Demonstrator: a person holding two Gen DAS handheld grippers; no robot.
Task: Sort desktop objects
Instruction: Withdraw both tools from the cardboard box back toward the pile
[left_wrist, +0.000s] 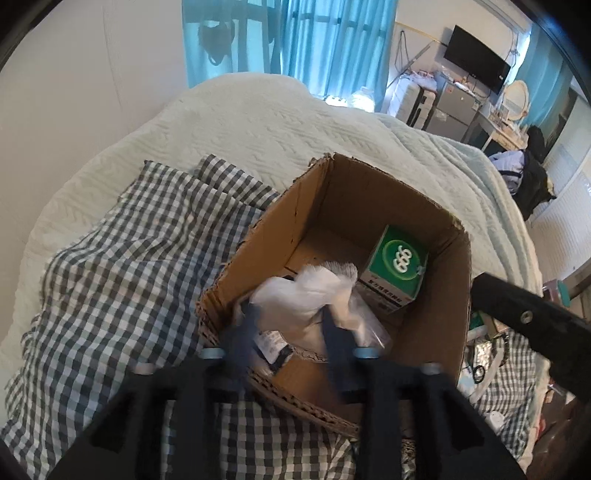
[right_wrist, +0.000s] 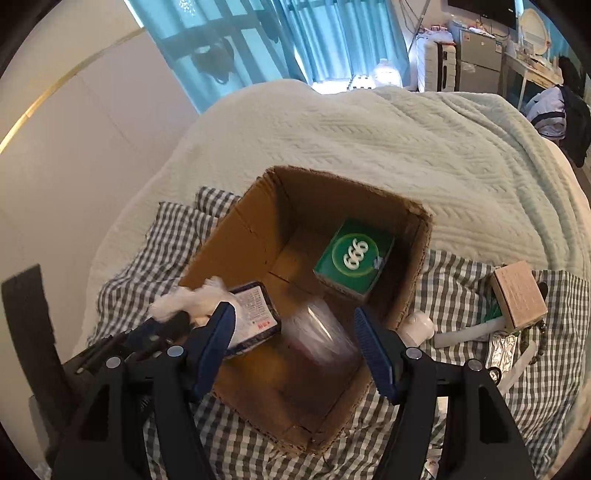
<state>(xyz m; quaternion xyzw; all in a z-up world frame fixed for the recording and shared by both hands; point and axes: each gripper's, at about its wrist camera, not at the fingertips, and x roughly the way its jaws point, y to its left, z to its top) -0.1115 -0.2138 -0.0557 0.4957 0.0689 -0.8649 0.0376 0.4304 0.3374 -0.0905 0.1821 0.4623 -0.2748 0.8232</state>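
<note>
1. The left gripper hangs over the near left corner of the open brown cardboard box. Its blue fingers stand apart and blurred, released, with a white crumpled plastic packet lying between them in the box.
2. In the right wrist view that left gripper shows at the left, beside the white packet and a dark-edged packet with a printed white label.
3. The right gripper is spread wide over the near end of the box, gripping nothing; a clear plastic bag, blurred, lies below the gap between its fingers.
4. A green carton with a white ring and digits stands in the far right corner of the box.
5. The box sits on a grey-and-white checked cloth spread on a pale green textured bedspread.
6. On the cloth to the right of the box lie a small brown cardboard carton, a white bottle, a white tube and a piece of silver foil.
</note>
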